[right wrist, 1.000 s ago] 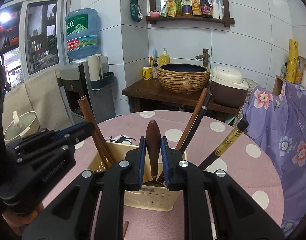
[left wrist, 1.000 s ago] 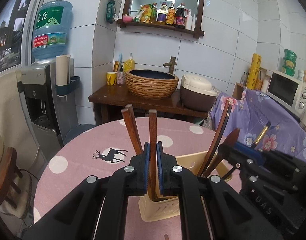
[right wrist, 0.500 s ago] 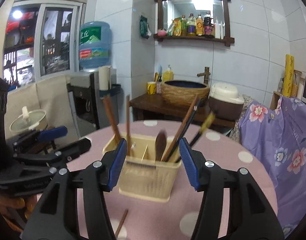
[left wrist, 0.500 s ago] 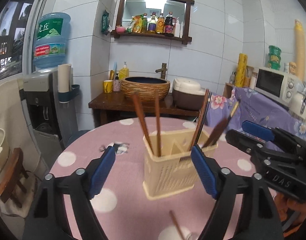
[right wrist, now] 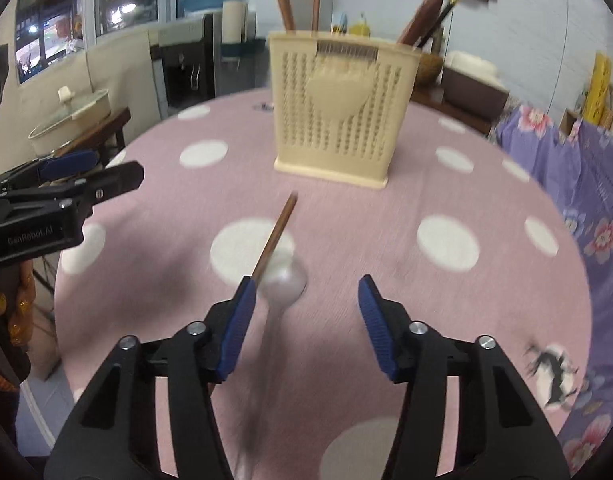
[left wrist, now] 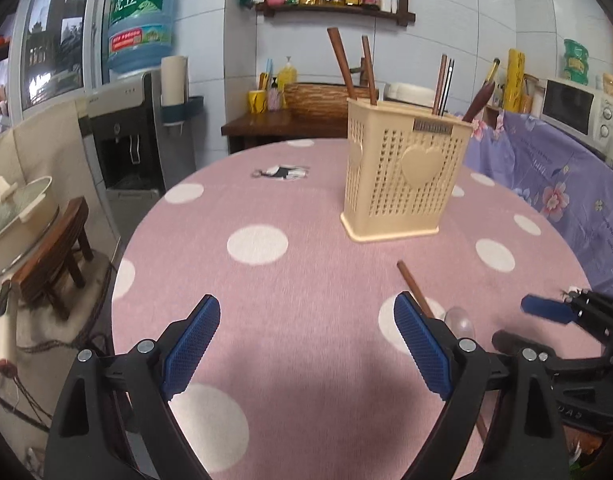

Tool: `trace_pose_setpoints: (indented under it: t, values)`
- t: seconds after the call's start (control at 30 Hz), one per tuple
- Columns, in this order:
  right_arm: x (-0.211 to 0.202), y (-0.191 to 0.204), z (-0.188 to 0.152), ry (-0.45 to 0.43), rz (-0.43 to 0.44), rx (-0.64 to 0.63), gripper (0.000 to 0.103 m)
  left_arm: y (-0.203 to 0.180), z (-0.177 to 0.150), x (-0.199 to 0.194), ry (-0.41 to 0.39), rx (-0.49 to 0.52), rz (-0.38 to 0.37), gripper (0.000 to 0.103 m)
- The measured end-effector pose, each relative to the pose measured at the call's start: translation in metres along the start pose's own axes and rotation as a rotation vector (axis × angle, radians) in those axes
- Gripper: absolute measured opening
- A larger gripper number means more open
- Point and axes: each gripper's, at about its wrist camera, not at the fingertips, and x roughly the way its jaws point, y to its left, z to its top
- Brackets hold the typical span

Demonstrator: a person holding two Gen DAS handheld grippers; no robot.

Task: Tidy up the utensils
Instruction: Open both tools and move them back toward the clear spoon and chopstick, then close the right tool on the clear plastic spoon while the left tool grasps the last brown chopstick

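Note:
A cream perforated utensil holder (left wrist: 402, 176) (right wrist: 342, 108) stands on the pink dotted table, with wooden chopsticks (left wrist: 348, 68), dark chopsticks and a wooden spoon upright in it. A loose brown chopstick (right wrist: 276, 232) (left wrist: 412, 284) and a clear spoon (right wrist: 284, 284) (left wrist: 458, 320) lie on the cloth in front of it. My right gripper (right wrist: 306, 316) hovers over the spoon, its jaws closing. The spoon's handle runs under the gap and the pads touch nothing. My left gripper (left wrist: 306, 340) is to the left with its jaws opening wide over bare cloth.
The round table (left wrist: 258, 244) drops off at its left edge toward a small wooden stool (left wrist: 54, 248) and a pot (left wrist: 14, 208). A water dispenser (left wrist: 134, 128) stands behind. A floral purple cloth (right wrist: 586, 168) covers the furniture on the right.
Both grippers let go of the utensils standing in the holder, opened, and drew back and down to the table's near side. The holder now stands farther off.

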Motion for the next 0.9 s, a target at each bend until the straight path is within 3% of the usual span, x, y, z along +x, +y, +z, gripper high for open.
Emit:
trace_pose_setpoints:
  t: [0.2, 0.47, 0.73, 0.9]
  values:
    - [0.013, 0.006, -0.027, 0.067, 0.034, 0.057, 0.035, -0.005, -0.011, -0.001, 0.021, -0.008, -0.017, 0.088]
    - [0.018, 0.009, -0.030, 0.069, -0.002, 0.064, 0.010, -0.019, -0.020, 0.000, 0.035, 0.009, -0.036, 0.088]
    - [0.015, -0.052, -0.033, 0.065, -0.100, 0.178, 0.009, -0.027, -0.026, 0.005, 0.068, 0.011, -0.059, 0.088]
    - [0.012, -0.072, -0.037, 0.064, -0.093, 0.207, 0.009, -0.031, -0.027, 0.008, 0.078, 0.011, -0.072, 0.088]
